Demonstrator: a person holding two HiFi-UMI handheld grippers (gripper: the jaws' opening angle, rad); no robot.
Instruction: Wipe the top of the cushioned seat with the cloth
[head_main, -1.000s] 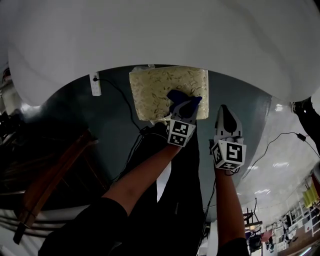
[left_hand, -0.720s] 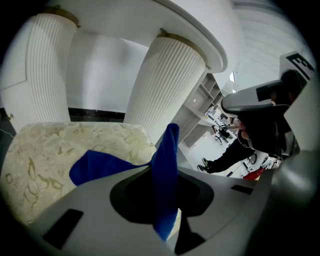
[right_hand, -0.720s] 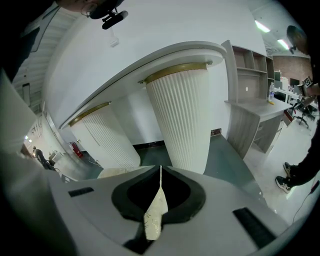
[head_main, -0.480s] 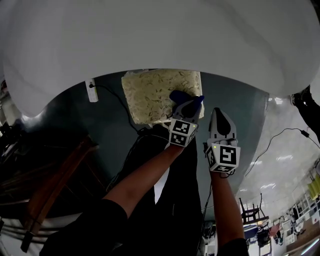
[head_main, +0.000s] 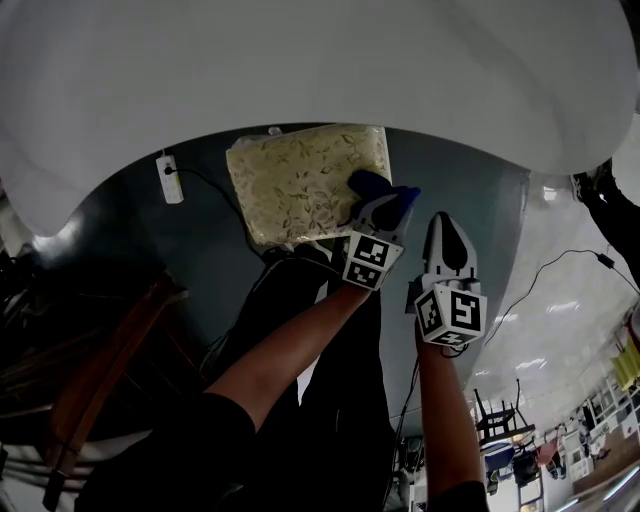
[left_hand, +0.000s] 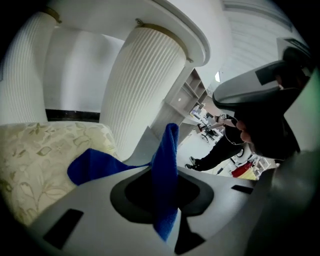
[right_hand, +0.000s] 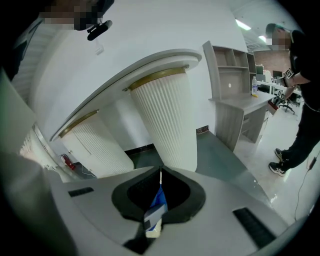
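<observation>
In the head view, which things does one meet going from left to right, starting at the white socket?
white socket → seat → cloth → right claw

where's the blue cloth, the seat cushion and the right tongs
blue cloth (left_hand: 167, 160): left gripper view, on the upright fold in the middle.
seat cushion (head_main: 300, 180): head view, middle of its patterned top.
right tongs (head_main: 446, 222): head view, at the tips.
</observation>
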